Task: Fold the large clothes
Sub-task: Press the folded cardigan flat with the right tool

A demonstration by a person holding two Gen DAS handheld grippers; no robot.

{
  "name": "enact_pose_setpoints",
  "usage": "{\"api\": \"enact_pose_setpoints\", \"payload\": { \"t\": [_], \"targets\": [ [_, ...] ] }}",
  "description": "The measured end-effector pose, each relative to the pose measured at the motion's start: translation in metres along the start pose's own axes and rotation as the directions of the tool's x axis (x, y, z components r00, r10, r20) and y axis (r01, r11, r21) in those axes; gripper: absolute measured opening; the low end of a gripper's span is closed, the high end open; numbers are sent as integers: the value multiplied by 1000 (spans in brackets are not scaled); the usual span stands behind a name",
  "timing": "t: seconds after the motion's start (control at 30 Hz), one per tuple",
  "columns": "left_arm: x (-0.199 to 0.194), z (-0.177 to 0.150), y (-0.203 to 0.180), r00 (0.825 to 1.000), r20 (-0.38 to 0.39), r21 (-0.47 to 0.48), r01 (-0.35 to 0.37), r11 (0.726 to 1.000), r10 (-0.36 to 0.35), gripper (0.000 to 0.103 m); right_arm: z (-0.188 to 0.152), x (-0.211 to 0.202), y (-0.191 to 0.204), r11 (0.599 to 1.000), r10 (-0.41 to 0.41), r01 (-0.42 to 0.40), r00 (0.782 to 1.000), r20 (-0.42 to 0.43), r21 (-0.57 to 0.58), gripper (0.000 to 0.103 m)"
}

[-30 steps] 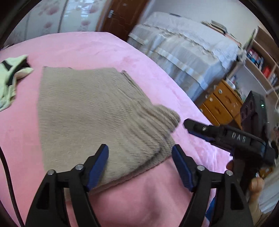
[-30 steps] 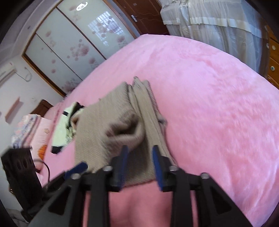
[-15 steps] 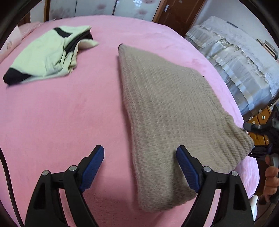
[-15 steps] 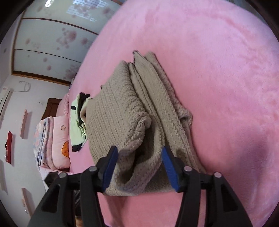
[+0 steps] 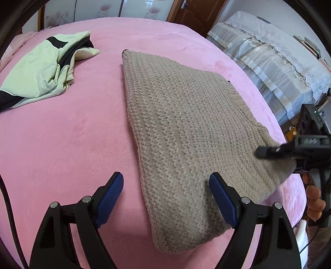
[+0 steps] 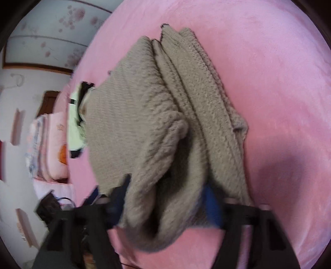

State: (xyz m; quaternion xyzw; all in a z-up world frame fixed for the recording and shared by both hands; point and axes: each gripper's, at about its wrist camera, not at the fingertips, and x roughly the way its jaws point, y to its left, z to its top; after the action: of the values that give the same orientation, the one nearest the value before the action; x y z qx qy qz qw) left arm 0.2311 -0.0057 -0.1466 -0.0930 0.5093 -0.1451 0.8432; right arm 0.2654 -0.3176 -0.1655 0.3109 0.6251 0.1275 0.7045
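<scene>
A folded beige knit sweater (image 5: 186, 132) lies on the pink bed (image 5: 62, 144). My left gripper (image 5: 167, 198) is open and empty, hovering over the sweater's near left edge. My right gripper (image 6: 167, 194) is open, its blue-padded fingers set either side of the sweater's (image 6: 144, 124) bunched near end, with the knit between the jaws. The right gripper also shows in the left wrist view (image 5: 262, 153) at the sweater's right corner. The right wrist view is blurred.
A pale green and black garment (image 5: 41, 68) lies crumpled at the bed's far left. A second bed with a white lace cover (image 5: 279, 62) stands to the right. Wardrobe doors (image 5: 124, 8) and a wooden door (image 5: 198, 10) are behind. Folded bedding (image 6: 49, 144) lies beyond the bed.
My left gripper has swung left, from the sweater's near end to over its left edge. My right gripper has opened wider and pushed forward onto the sweater's bunched end.
</scene>
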Motion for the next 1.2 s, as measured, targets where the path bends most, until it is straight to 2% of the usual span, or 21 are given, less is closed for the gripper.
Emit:
{"api": "enact_pose_setpoints", "payload": {
  "t": [0.07, 0.17, 0.23, 0.3, 0.37, 0.43, 0.47, 0.53, 0.6, 0.63, 0.77, 0.8, 0.83, 0.93, 1.0, 1.1, 1.13, 1.2],
  "targets": [
    [0, 5, 1, 1000, -2, -13, 6, 1000, -6, 84, 0, -1, 5, 998, -19, 20, 1000, 16, -53, 18],
    [-2, 11, -1, 1000, 8, -15, 9, 1000, -9, 84, -10, -17, 30, 969, -105, 130, 987, 124, -212, 14],
    [-4, 13, -4, 1000, 15, -6, 12, 1000, -12, 84, -21, -37, 49, 928, -136, 205, 964, 228, -312, 13],
    [-4, 15, -11, 1000, 21, 16, 0, 1000, -1, 84, -32, -57, 62, 883, -152, 278, 932, 329, -379, 13],
    [-1, 15, -17, 1000, 20, 32, -22, 999, 22, 84, -37, -65, 59, 863, -175, 324, 911, 373, -388, 13],
    [6, 12, -23, 1000, 8, 41, -17, 999, 17, 83, -41, -61, 45, 839, -238, 396, 883, 404, -372, 13],
    [10, 9, -24, 1000, -4, 43, -10, 999, 10, 80, -42, -55, 34, 833, -269, 420, 877, 399, -360, 13],
    [19, 2, -28, 999, -38, 53, 11, 999, -9, 71, -43, -36, 6, 840, -309, 431, 879, 364, -329, 13],
    [28, -3, -32, 998, -64, 67, 10, 998, -6, 66, -47, -24, -8, 841, -309, 436, 873, 376, -320, 13],
    [29, -5, -32, 998, -64, 71, 5, 997, -1, 65, -50, -24, -8, 842, -306, 439, 868, 391, -315, 13],
    [27, -10, -33, 999, -37, 103, -5, 995, 9, 47, -58, -28, -6, 854, -277, 426, 858, 432, -298, 13],
    [29, -12, -33, 999, -35, 114, -8, 993, 12, 46, -57, -24, -13, 863, -281, 418, 863, 420, -283, 13],
    [30, -13, -32, 999, -36, 120, -11, 993, 15, 46, -56, -14, -18, 873, -280, 405, 872, 402, -270, 13],
    [28, -16, -36, 999, -28, 157, -32, 987, 37, 48, -58, -15, -17, 872, -274, 406, 868, 415, -274, 16],
    [23, -12, -40, 998, -36, 186, -36, 982, 44, 59, -57, -25, -11, 865, -289, 417, 869, 401, -279, 29],
    [3, 9, -48, 1000, -25, 254, -3, 967, 9, 79, -53, -45, 3, 857, -276, 417, 868, 413, -304, 35],
    [-5, 18, -49, 1000, 1, 264, 2, 964, -2, 80, -53, -52, 7, 856, -265, 413, 868, 420, -312, 36],
    [-15, 40, -47, 999, 29, 259, 18, 966, -26, 82, -42, -68, 18, 855, -239, 405, 863, 446, -325, 48]
  ]
}}
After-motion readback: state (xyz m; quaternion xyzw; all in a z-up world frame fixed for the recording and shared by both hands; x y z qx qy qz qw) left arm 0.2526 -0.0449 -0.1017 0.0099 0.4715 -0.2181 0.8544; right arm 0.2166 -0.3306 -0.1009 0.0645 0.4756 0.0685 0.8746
